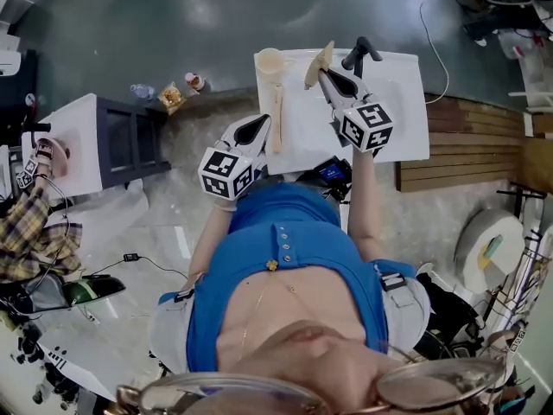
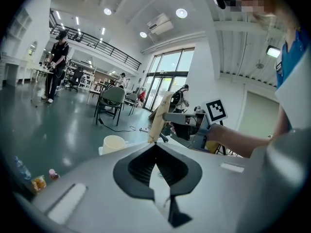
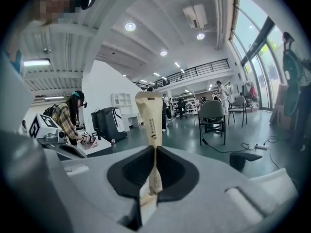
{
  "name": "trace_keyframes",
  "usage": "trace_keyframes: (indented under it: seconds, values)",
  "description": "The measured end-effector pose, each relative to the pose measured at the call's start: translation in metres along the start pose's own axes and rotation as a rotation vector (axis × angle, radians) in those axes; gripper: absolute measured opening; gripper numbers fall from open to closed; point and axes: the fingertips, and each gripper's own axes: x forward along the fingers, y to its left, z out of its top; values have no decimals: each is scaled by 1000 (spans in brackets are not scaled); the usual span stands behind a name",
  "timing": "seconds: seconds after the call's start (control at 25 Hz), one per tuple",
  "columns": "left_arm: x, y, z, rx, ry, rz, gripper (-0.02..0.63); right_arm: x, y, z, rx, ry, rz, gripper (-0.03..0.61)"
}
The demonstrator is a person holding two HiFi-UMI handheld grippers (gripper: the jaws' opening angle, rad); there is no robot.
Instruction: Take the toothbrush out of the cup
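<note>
1. Task item: the toothbrush (image 3: 150,115), in a kraft-paper sleeve, is clear of the cup (image 1: 270,62) and off the table (image 1: 389,102). Whether a brush is actually inside the sleeve cannot be confirmed.
2. The right gripper (image 1: 327,78) is clamped on the sleeve at about mid-length. One end stands above the jaws and the other hangs below them.
3. Long axis: roughly upright. In the head view the top leans toward 1 o'clock.
4. The left gripper (image 2: 156,144) has its jaws pressed together with nothing between them. It points toward 1 o'clock, short of the sleeve and not touching it.
5. Governing relation, in the head view: the cup lies at 9 o'clock from the right gripper's tips, near but apart, and at 12 o'clock from the left gripper's tips. Neither gripper is clearly the nearer. The right alone carries the item.
6. Containers: the cream cup stands upright at the table's far-left corner, and what shows of its interior appears empty.
7. Other item: a pale stick (image 1: 277,115) lies on the table, running from the cup toward 6 o'clock. Its identity cannot be established.
8. Assessment: extraction appears complete. What remains, if anything, is setting the sleeve down on bare table at 3 o'clock of the cup, which would call for laying its axis flat.
</note>
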Motion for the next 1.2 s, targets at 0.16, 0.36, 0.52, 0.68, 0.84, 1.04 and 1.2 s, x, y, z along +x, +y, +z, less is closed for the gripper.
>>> trace_keyframes:
  seconds: [0.16,0.36,0.52,0.68,0.84,1.04,1.2]
  values:
    - [25,-24,0,-5,4,2,2,-26,-22,-4,20,7,9,17]
    - [58,-56,1,-18,7,16,2,-58,-53,-4,44,14,29,15]
    - [82,-81,3,-18,5,15,2,-82,-77,-6,59,22,42,14]
    - [105,-104,7,-5,3,9,2,-104,-99,-5,71,18,50,14]
    - [125,-124,9,6,2,7,2,-124,-121,-10,77,20,43,14]
    - [151,-147,7,8,13,-2,2,-147,-150,-19,84,30,24,12]
    - [167,-165,8,31,20,-3,2,-165,-171,-25,76,51,6,12]
